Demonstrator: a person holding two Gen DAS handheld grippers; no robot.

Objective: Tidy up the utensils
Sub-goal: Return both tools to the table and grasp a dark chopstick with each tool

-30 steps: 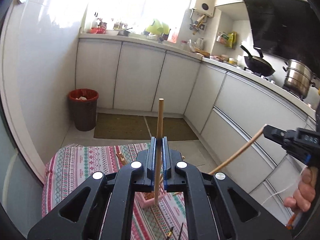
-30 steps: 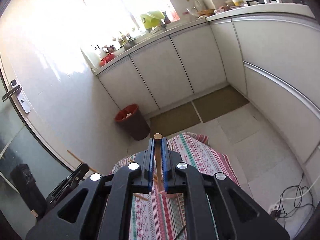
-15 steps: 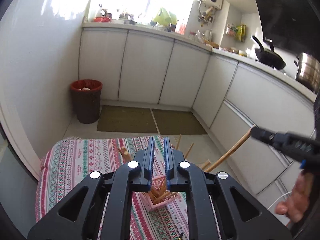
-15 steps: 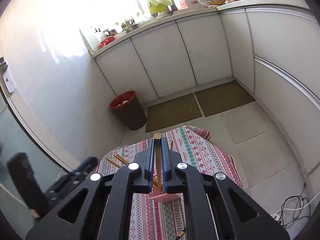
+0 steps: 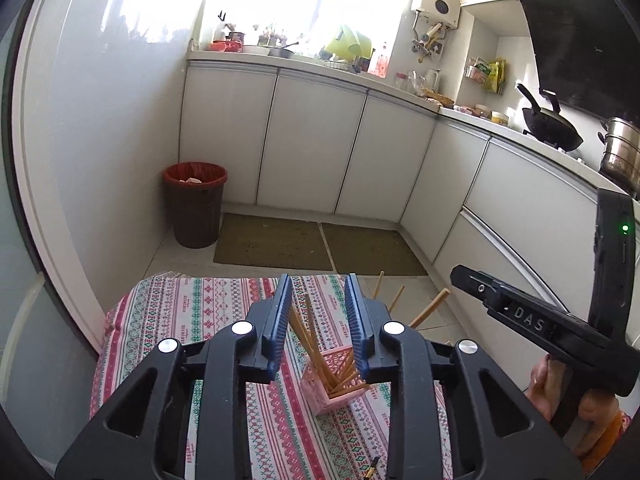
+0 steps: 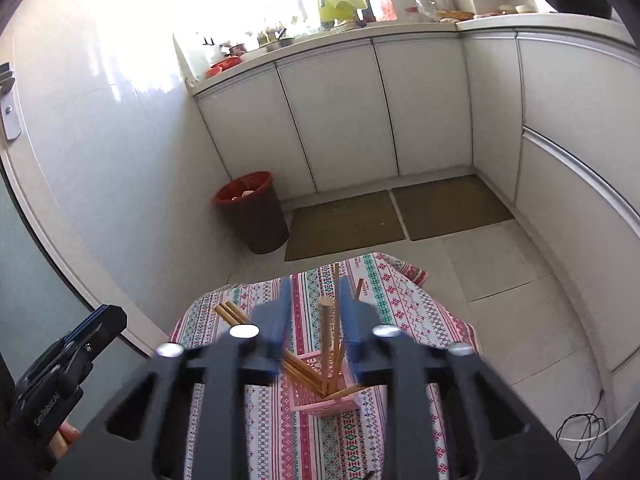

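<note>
Both grippers spread now, jaws just been opening. Left gripper (image 5: 316, 320) empty; right gripper (image 6: 316, 320) straddles an upright chopstick (image 6: 326, 332), not pinching. Pink basket (image 6: 320, 400) sits on the tablecloth (image 6: 400, 300), right below both.

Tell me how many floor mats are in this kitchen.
2. One mat lies in front of the cabinets, next to the bin. The second mat lies right beside it, nearer the corner. The table may hide more floor.

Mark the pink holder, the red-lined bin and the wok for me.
pink holder (image 6: 326, 402): right wrist view, front wall.
red-lined bin (image 5: 196, 216): left wrist view, dark side wall.
wok (image 5: 554, 130): left wrist view, black bowl.
</note>
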